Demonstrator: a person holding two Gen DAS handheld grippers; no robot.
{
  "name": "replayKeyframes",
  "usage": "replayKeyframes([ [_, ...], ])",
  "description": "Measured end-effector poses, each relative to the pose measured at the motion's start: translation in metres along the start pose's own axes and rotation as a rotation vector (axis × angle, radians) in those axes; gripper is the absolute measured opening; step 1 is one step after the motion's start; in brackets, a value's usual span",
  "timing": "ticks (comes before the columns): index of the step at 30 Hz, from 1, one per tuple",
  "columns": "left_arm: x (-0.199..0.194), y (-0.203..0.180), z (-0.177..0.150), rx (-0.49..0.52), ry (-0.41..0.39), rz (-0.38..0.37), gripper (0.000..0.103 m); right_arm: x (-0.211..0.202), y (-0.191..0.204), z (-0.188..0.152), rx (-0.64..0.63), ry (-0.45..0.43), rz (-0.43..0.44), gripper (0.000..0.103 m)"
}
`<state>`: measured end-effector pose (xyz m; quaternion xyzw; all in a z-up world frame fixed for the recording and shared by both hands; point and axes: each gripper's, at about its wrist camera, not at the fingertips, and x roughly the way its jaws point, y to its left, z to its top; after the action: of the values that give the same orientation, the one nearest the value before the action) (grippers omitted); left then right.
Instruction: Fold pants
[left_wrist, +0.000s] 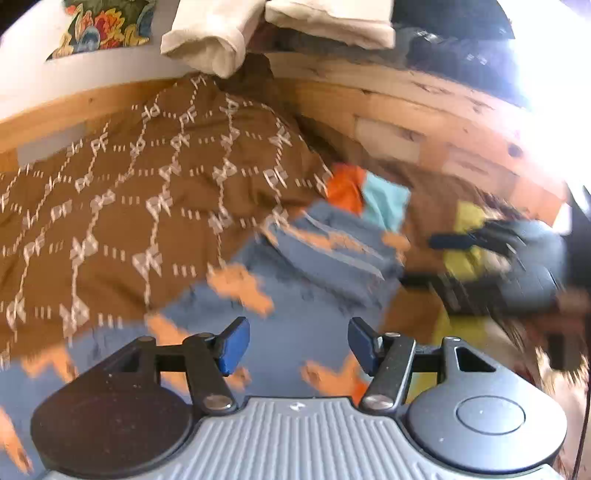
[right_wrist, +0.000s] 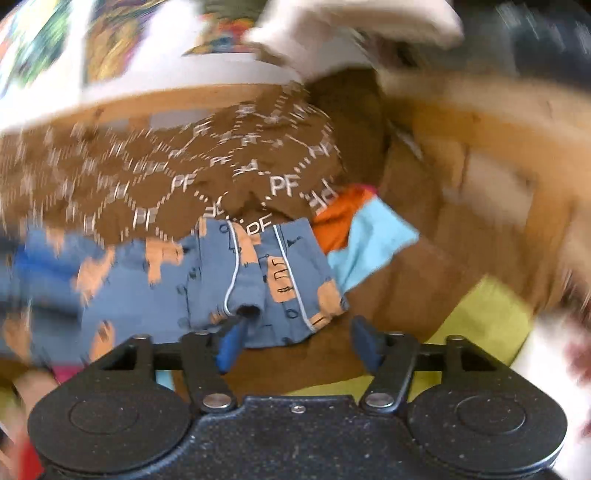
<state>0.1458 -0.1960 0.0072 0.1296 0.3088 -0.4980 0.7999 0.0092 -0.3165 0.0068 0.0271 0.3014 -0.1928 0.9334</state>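
Right wrist view: blue pants (right_wrist: 229, 280) lie lengthwise left-right, cuffs right; both tools, right (right_wrist: 297, 343) and left (left_wrist: 299, 345), wide, empty.

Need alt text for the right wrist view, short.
The right hand-held gripper stands open and empty just in front of blue pants with orange patches, spread on a brown bedspread printed with PF. An orange and light-blue cloth lies beside them; the image is motion-blurred.

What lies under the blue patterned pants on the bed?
Under the pants lies the brown blanket printed with PF letters; its edge overlaps their top. An orange and blue cloth pokes out beside them. Whatever is under the blanket is covered.
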Motion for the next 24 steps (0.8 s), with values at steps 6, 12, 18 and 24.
replayKeyframes([
  [6, 0.05, 0.023, 0.044, -0.033, 0.022, 0.004, 0.061, -0.007, 0.048, -0.007, -0.401, -0.105, 0.038, 0.06],
  [12, 0.091, 0.042, 0.061, -0.147, 0.099, -0.016, 0.028, 0.018, 0.075, -0.009, -0.576, -0.078, 0.065, 0.035],
  [18, 0.099, 0.04, 0.069, -0.226, 0.106, -0.072, 0.004, 0.026, 0.068, -0.005, -0.528, -0.037, 0.057, 0.004],
  [24, 0.102, 0.024, 0.089, -0.233, 0.057, -0.12, 0.0, 0.009, 0.031, 0.016, -0.215, -0.063, 0.073, 0.003],
])
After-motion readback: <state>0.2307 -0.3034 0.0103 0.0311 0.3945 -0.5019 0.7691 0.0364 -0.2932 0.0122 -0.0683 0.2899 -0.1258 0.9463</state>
